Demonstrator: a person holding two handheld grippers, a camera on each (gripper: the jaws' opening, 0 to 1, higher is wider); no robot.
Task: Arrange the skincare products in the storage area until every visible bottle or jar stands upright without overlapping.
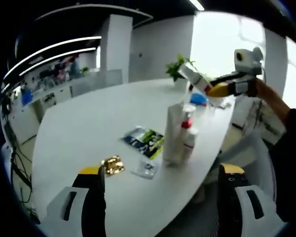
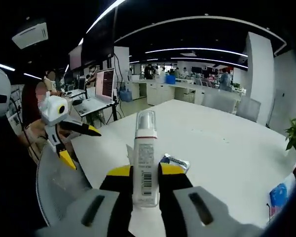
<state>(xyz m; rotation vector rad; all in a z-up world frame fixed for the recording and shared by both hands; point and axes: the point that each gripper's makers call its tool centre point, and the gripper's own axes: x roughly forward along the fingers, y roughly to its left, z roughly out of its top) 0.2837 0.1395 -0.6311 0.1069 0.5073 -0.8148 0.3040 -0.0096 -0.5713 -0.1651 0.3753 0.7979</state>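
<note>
My right gripper [image 2: 145,172] is shut on a white pump bottle [image 2: 146,145] with a clear cap and a barcode label, held upright above the white table [image 2: 212,143]. In the left gripper view this right gripper [image 1: 216,84] hangs over the table's far side with the bottle [image 1: 193,77] tilted. Below it stand a tall white tube [image 1: 173,132], a bottle with a red pump [image 1: 187,120] and a small white bottle [image 1: 190,143], close together and upright. My left gripper [image 1: 161,170] is open and holds nothing, near the table's edge; it also appears in the right gripper view [image 2: 81,147].
A gold sachet [image 1: 112,164], a clear sachet [image 1: 146,169] and a green-blue packet [image 1: 144,140] lie flat on the table. A blue pack [image 1: 198,98] and a potted plant [image 1: 180,69] sit at the far end. A person's sleeve [image 1: 286,148] is at the right.
</note>
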